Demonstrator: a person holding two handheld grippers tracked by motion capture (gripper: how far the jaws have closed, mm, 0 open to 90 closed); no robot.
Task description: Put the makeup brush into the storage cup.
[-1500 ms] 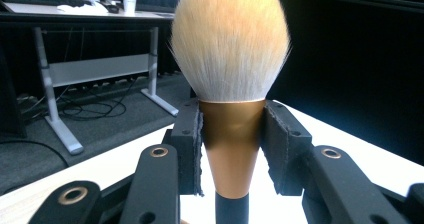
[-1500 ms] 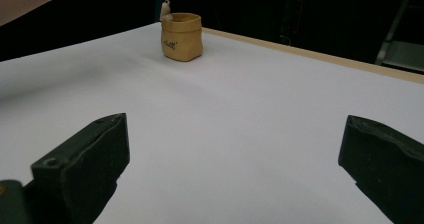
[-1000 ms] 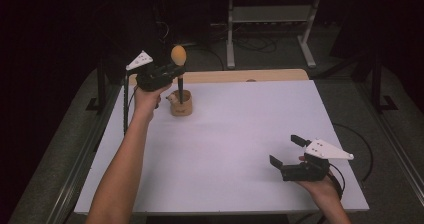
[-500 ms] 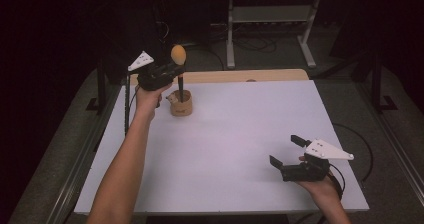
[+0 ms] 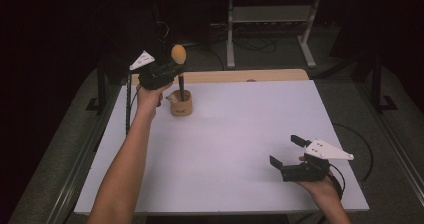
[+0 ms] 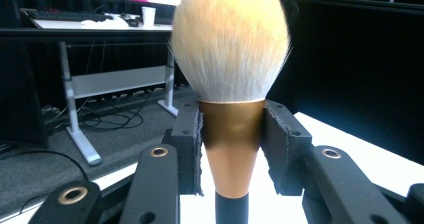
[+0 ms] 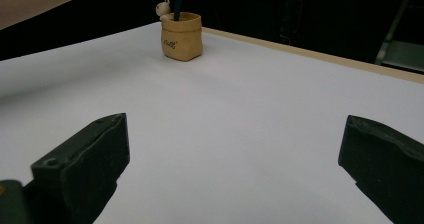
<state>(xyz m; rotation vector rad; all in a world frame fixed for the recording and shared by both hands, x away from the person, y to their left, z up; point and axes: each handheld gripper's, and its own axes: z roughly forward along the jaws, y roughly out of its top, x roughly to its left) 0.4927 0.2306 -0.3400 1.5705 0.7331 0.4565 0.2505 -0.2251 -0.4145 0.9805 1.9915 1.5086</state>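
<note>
A makeup brush [image 5: 178, 54] with a pale, fluffy head [image 6: 230, 49] and a gold ferrule stands upright in a small tan sack-shaped pot [image 5: 181, 104] at the far left of the white table [image 5: 240, 129]. My left gripper [image 5: 172, 73] is shut on the brush, its pads [image 6: 187, 144] pressed against both sides of the ferrule just below the bristles. Near the front right corner, my right gripper [image 5: 286, 150] rests low over the table, open and holding nothing [image 7: 240, 159]. From there the pot [image 7: 181, 36] stands far ahead with the dark brush handle rising out of it.
A wooden strip [image 5: 235, 76] runs along the table's far edge. Behind it on the dark floor stand a metal frame's legs [image 5: 270, 39] and cables. A desk with a keyboard and a cup [image 6: 148, 16] lies farther back. Metal rails flank the table's left and right sides.
</note>
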